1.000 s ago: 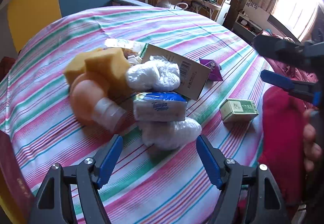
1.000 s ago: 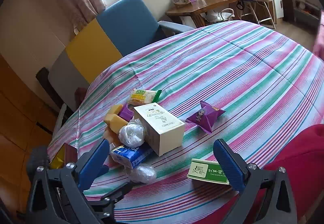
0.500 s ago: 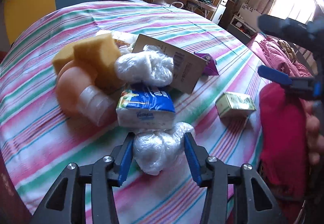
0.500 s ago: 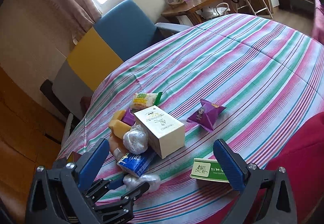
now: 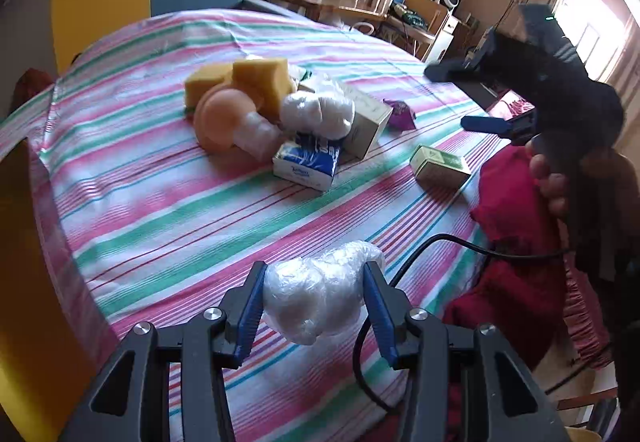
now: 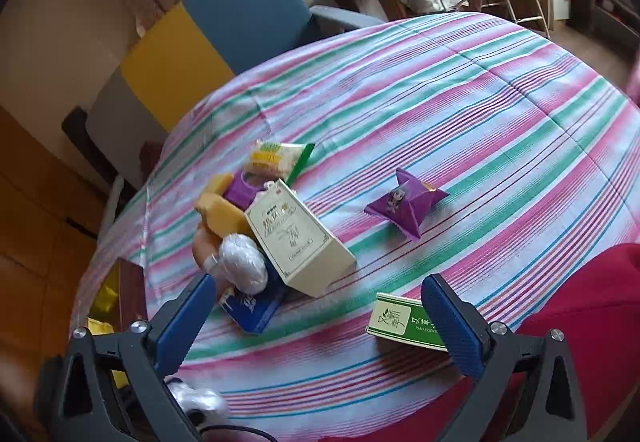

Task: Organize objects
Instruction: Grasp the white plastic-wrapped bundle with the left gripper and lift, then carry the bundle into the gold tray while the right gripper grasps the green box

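Now my left gripper [image 5: 316,306] is clamped on a crinkly white plastic-wrapped bundle [image 5: 320,296], both blue pads pressing its sides, over the near rim of the pink-and-green striped tablecloth [image 5: 168,202]. Ahead of it lies a broad bare band of cloth; beyond that sits the cluster: a soft blue-and-white tissue pack [image 5: 308,162], a second white wrapped bundle [image 5: 318,112], a smooth peach plastic bottle [image 5: 228,122], porous yellow sponge blocks [image 5: 256,80] and a cream cardboard box [image 5: 366,122]. To the right, a flat green-and-white carton [image 5: 438,166] lies apart near the cloth's edge, a loose black cable [image 5: 440,242] trailing there. My right gripper [image 6: 320,316] stands wide and empty, the green carton just inside its right finger, a glossy purple foil packet [image 6: 406,200] farther ahead on open cloth.
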Demonstrator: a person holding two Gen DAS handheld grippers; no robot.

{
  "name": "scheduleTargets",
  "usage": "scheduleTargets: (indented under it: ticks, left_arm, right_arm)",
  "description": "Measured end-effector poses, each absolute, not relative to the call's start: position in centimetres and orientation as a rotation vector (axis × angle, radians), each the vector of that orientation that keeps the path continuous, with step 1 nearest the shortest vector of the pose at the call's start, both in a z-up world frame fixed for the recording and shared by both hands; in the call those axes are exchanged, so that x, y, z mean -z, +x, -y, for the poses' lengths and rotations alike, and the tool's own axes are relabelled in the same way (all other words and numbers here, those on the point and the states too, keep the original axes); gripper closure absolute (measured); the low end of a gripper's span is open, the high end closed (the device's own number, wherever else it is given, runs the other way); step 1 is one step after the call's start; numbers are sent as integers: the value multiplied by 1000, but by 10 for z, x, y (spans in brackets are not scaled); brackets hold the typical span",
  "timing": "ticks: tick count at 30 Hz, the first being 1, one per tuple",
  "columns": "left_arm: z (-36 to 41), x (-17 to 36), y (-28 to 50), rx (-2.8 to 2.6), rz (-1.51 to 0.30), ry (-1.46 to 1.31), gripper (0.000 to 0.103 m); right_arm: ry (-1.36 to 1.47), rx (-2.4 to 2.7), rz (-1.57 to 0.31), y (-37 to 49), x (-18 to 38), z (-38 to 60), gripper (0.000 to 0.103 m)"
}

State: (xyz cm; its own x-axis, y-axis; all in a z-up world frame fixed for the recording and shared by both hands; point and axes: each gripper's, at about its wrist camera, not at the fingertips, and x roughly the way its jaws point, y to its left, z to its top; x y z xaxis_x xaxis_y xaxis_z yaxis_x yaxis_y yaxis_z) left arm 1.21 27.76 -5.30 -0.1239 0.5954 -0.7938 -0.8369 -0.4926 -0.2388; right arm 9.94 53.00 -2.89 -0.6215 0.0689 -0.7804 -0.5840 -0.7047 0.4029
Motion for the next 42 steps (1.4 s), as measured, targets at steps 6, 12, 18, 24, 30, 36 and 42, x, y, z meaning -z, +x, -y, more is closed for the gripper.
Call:
scheduleTargets:
  ticks: [6,12,18,24,30,36,42]
  left_arm:
    - [-252,30,14,-1829,-265,-1038,55]
    - [-235,22,16,-1847,-224,-1016,55]
    - [-207,9,8,-1890,-146,-1000,55]
    - [-173,-4,-7,-1973,-65,-995,55]
    - [-114,-12,-43,-2116,15,-1024,55]
    - [-35,-7,-110,-2325,90,-1121,55]
    - [-1,20,-173,-2449,84,-1290,55]
  right_arm:
    - [-1505,-2137,-672,82,50,-529,0]
    - [-1587,-1956,-720,80,69,-549,0]
    - [-1665,-1844,-706,77,79,-557,1]
    - [-1699,-1793,-751,83,90,-568,27]
    - [-1656,-1856,-724,91,79,-570,28]
    - [-1556,-1943,-688,104,63,-569,28]
    - [-1497,-2001,-722,111,53,-567,28]
